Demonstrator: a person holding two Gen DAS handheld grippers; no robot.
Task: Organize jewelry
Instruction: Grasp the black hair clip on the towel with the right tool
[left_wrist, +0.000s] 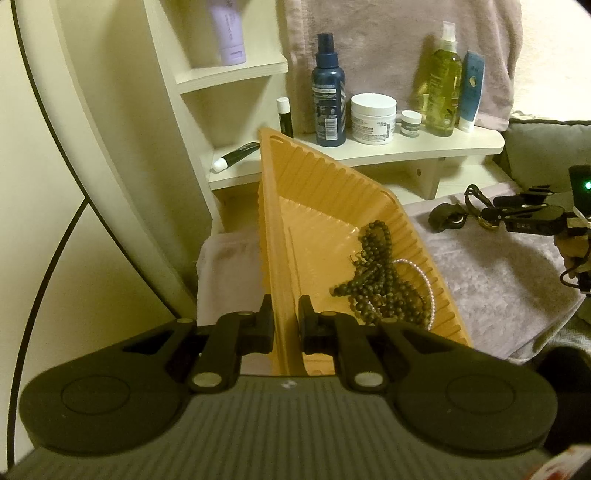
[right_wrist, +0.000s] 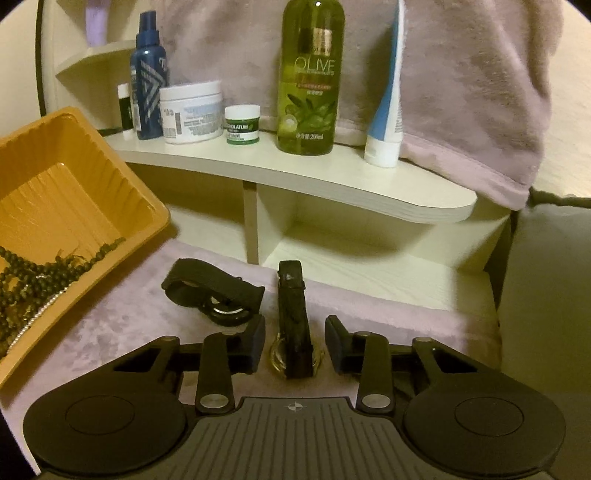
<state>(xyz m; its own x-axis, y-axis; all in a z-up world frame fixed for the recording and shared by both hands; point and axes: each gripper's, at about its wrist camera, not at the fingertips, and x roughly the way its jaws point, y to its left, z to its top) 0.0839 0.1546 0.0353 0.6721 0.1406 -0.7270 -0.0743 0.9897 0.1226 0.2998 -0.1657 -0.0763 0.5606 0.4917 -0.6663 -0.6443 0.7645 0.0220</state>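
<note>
An orange ribbed tray (left_wrist: 314, 192) is tilted up; my left gripper (left_wrist: 286, 325) is shut on its near wall. Inside it lie dark bead necklaces (left_wrist: 376, 273) and a pearl strand (left_wrist: 424, 277). The tray (right_wrist: 122, 181) and beads (right_wrist: 33, 273) also show at the left of the right wrist view. My right gripper (right_wrist: 294, 343) is open, with its fingers on either side of a gold-cased watch with a black strap (right_wrist: 293, 325) on the pink towel (right_wrist: 129, 325). A second black-strap watch (right_wrist: 218, 295) lies just to its left. The right gripper (left_wrist: 524, 218) also shows at the right of the left wrist view.
A cream shelf (right_wrist: 332, 184) behind holds a blue bottle (right_wrist: 147, 74), a white jar (right_wrist: 192, 110), a small green jar (right_wrist: 242, 123), an olive oil bottle (right_wrist: 312, 74) and a blue-white tube (right_wrist: 388, 110). A pink towel hangs behind them. A mirror edge (left_wrist: 48, 110) stands at the left.
</note>
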